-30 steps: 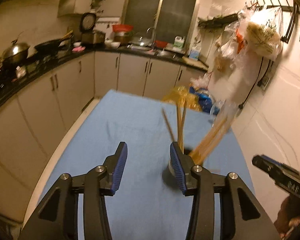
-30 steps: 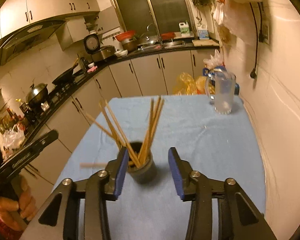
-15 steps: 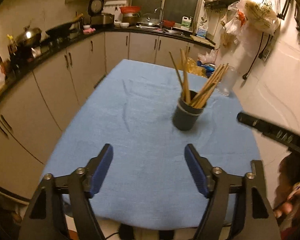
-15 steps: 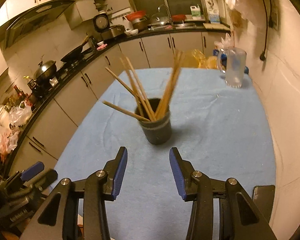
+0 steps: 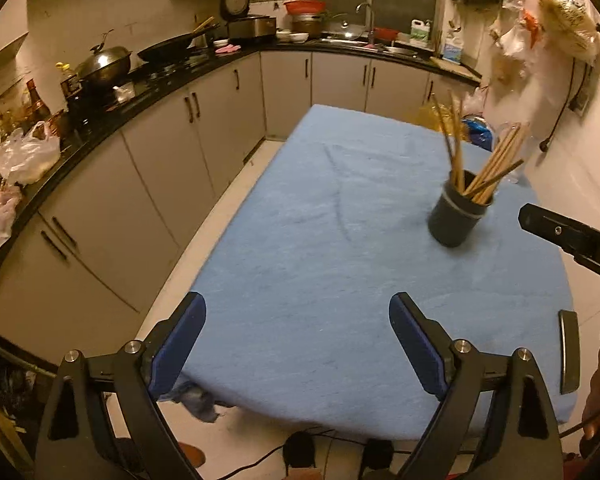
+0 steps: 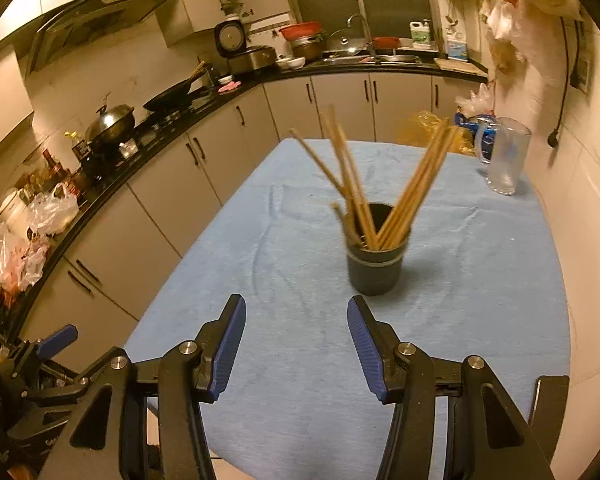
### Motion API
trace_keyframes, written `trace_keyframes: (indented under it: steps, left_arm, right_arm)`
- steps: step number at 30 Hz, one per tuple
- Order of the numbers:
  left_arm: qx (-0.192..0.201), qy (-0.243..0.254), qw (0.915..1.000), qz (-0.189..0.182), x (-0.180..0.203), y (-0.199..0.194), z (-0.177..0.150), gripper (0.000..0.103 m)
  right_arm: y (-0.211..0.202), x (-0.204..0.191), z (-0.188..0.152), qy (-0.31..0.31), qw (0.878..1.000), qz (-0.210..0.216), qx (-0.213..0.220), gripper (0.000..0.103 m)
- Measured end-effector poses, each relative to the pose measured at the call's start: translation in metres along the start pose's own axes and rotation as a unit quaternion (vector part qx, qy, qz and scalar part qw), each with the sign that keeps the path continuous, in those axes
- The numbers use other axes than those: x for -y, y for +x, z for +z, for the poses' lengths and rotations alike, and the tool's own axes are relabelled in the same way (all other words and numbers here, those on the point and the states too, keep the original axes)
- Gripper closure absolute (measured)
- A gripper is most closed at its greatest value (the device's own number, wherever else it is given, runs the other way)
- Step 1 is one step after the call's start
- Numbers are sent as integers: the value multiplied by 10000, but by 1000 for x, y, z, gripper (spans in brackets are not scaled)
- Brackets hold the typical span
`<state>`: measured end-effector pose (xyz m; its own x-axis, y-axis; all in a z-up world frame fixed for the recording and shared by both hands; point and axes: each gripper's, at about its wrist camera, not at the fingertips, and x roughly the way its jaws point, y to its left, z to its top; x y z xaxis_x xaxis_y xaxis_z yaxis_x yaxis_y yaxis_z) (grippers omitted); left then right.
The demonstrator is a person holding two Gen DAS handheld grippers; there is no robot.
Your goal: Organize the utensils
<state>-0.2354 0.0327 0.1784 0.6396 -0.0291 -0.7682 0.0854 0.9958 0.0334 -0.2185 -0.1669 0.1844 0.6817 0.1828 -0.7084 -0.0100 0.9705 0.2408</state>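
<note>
At far left, along the kitchen counter (image 6: 112, 184), I see a lidded wok (image 6: 112, 120) and a frying pan (image 6: 172, 98), with plastic bags (image 6: 28, 236) nearer the camera. Lower left in the right wrist view, part of my left gripper (image 5: 296, 320) appears beside the table edge; in its own view its jaws stand wide apart over the near edge of the blue tablecloth (image 5: 320, 260), nothing between them. They have just been opening. At centre, my right gripper (image 6: 296, 324) hovers above the cloth with its jaws parted and empty, having likewise just been opening; its blue pads (image 6: 228, 344) face each other across bare cloth. Just beyond its fingertips, apart from them, stands the dark utensil holder (image 6: 374, 268), upright on the cloth. Wooden chopsticks (image 6: 412, 196) sit in it, fanned into two groups: one leaning left, one leaning right. Farther right, near the wall, a clear glass mug (image 6: 506, 156) stands on the cloth, well apart from the holder. A dark flat object (image 5: 569, 350) lies at the near right edge of the table; I cannot tell what it is.
</note>
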Motion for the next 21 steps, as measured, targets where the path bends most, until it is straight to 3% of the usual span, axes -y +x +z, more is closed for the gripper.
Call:
trace_keyframes:
  steps: [13, 18, 21]
  left_arm:
    - [-52, 170, 9991, 392, -9, -8, 1, 10]
    - [-207, 192, 9994, 220, -8, -5, 10, 10]
    - [-16, 191, 9995, 250, -7, -10, 10, 10]
  right_arm:
    - [9, -25, 6, -351, 9994, 56, -26, 46]
    - [10, -22, 7, -341, 9994, 93, -47, 46]
    - [11, -18, 7, -280, 9995, 99, -47, 46]
